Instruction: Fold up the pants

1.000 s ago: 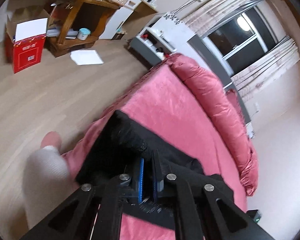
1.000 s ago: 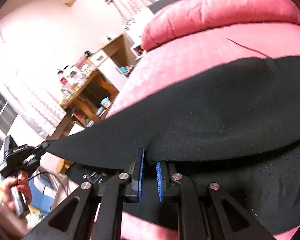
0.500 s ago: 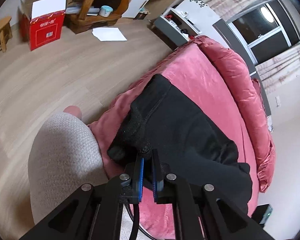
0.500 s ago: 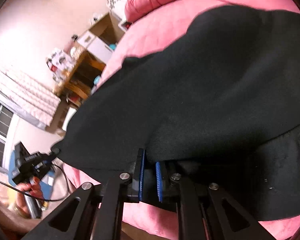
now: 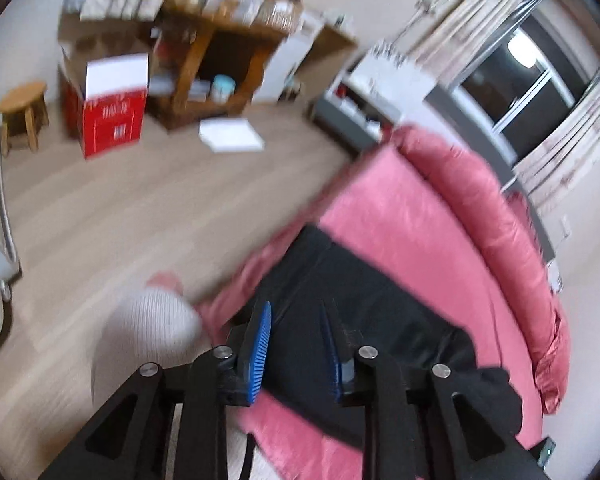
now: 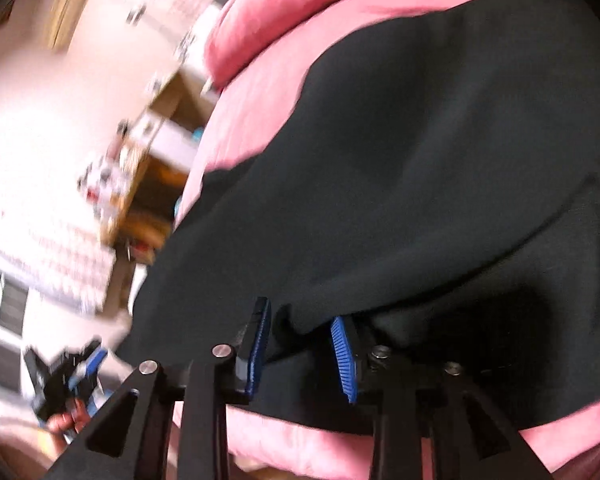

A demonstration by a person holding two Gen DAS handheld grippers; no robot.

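Black pants (image 5: 384, 312) lie folded over on the pink bed (image 5: 412, 220). In the left wrist view my left gripper (image 5: 296, 306) hovers over their near left corner, jaws opening, with nothing pinched between the blue pads (image 5: 260, 344). The right wrist view shows the pants (image 6: 420, 168) filling most of the frame. My right gripper (image 6: 300, 312) is at their near folded edge, jaws opening; a loose lip of cloth hangs between the pads without being pressed. The left gripper (image 6: 66, 374) also shows at the lower left, held in a hand.
A rolled pink duvet (image 5: 500, 232) runs along the far side of the bed. A knee in pale trousers (image 5: 148, 324) is beside the bed's near left edge. On the wood floor stand a red box (image 5: 112, 120), a stool (image 5: 22, 114) and a wooden shelf (image 5: 216, 76).
Both grippers, shut on the black cloth before, now have their jaws apart and have let it go. The top layer has dropped flat onto the pants on the bed.
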